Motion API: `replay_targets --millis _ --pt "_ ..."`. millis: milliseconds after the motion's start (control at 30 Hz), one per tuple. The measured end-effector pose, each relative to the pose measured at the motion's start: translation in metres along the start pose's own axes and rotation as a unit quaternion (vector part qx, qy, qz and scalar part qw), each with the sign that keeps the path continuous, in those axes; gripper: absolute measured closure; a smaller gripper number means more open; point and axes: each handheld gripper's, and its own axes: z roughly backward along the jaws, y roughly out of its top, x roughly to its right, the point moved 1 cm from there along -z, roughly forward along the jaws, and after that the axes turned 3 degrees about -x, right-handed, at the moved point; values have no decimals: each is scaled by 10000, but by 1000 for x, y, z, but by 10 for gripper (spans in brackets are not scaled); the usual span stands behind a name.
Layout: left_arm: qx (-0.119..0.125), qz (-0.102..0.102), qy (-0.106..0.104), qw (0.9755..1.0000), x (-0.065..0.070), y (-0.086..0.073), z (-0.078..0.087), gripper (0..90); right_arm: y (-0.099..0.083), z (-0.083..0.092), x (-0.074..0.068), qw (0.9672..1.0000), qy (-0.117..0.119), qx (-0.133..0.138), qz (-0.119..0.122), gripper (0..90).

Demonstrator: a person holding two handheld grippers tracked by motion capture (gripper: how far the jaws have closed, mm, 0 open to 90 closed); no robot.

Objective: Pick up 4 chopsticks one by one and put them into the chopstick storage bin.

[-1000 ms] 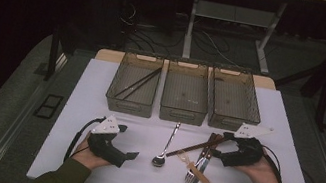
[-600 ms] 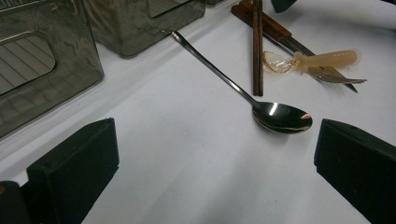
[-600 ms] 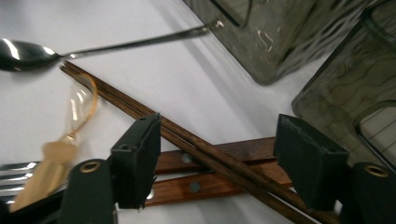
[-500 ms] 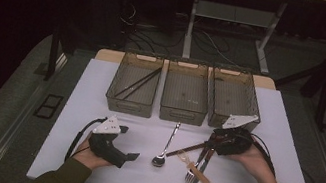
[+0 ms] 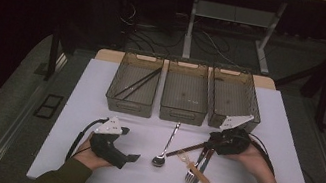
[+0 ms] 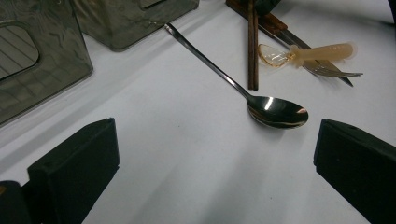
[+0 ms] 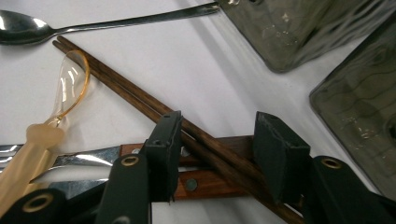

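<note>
White table cover [image 5: 96, 110]; beside the silver steel spoon [image 6: 275, 112], 2 dark brown chopsticks [image 7: 140, 105]. Clear amber plastic spoon [image 7: 70, 84] with cream handle. 3 smoky grey translucent bins [image 5: 183, 110]; black grippers [image 7: 215, 144].

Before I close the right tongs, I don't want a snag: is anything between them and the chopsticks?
Nothing visible is. The right tongs already straddle the chopsticks, which lie on top of the wooden-handled fork and knife.

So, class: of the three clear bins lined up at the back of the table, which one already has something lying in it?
The left bin: a pair of dark chopsticks lies slantwise inside it. The middle bin and right bin look empty.
</note>
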Motion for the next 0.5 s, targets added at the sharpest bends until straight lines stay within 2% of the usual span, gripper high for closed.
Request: replay_targets --millis 500 --pt "-48 -19 -43 10000 0 0 0 0 -2 2 -1 9999 -2 -48 97 589"
